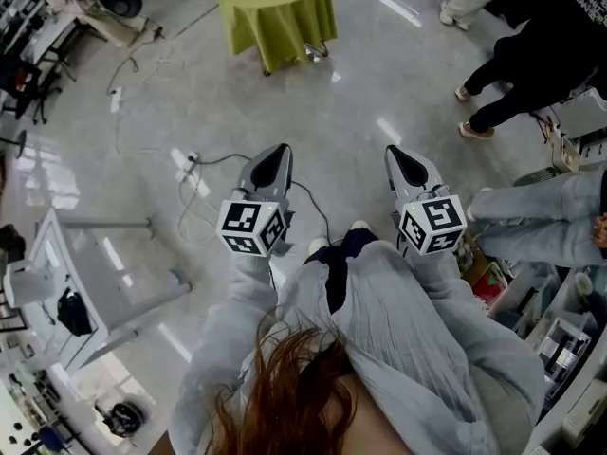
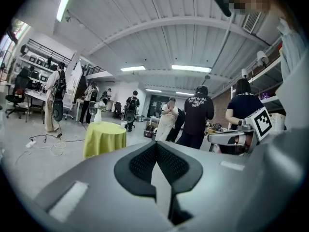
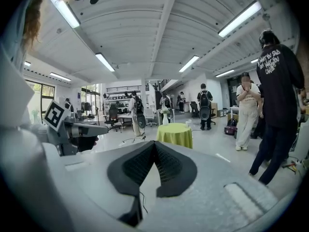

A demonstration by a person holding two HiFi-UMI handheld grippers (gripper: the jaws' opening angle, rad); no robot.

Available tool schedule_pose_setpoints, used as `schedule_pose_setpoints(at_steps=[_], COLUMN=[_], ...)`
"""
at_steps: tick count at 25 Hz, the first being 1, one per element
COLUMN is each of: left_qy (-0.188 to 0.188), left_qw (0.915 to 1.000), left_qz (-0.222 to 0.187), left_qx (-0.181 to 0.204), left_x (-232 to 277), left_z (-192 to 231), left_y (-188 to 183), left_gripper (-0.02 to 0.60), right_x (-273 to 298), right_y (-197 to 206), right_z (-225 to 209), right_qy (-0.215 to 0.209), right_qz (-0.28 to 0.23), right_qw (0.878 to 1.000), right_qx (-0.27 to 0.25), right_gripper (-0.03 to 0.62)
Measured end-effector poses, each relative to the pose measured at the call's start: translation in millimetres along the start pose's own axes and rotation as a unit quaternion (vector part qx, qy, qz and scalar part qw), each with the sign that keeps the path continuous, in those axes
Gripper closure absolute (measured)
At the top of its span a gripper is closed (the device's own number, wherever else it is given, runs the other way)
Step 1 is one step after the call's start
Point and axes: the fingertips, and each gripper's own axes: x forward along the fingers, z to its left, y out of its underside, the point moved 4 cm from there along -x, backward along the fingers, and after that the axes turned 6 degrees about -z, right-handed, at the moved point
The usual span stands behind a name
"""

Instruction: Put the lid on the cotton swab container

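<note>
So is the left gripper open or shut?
Shut. In the left gripper view, the left gripper's black pads meet at the tips, with nothing held between them.

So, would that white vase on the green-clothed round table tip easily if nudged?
Probably: the white vase looks tall and narrow, with flowers above, so likely top-heavy. It stands on a loose draped green tablecloth, which may slide or bunch under a push. It may be breakable; its material cannot be told.
</note>
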Motion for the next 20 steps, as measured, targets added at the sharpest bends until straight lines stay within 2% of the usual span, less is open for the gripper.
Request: schedule_pose_setpoints(at_steps=[4, 12, 16, 20], left_qy=[0.016, 0.009, 0.006, -0.011], left_qw=[0.9997, 0.9997, 0.9998, 0.9998], left_qz=[-0.004, -0.003, -0.004, -0.004], left_qx=[-0.019, -0.024, -0.02, -0.015], left_x=[-6.0, 13.4, 42.3, 86.0], left_z=[0.3, 21.9, 33.8, 48.5], left_y=[1.6, -0.3, -2.3, -11.7], left_gripper=[0.568, 0.568, 0.568, 0.566], right_x=[2.8, 36.4, 61.9, 96.8], right_y=[4.8, 3.4, 5.2, -6.7], right_z=[17.9, 13.7, -4.8, -41.6], right_qy=[-0.026, -0.043, -0.05, -0.05], right_qz=[-0.008, -0.005, 0.005, 0.001], right_qw=[0.999, 0.998, 0.998, 0.998], right_qx=[0.026, 0.04, 0.04, 0.039], right_gripper=[0.592, 0.592, 0.592, 0.592])
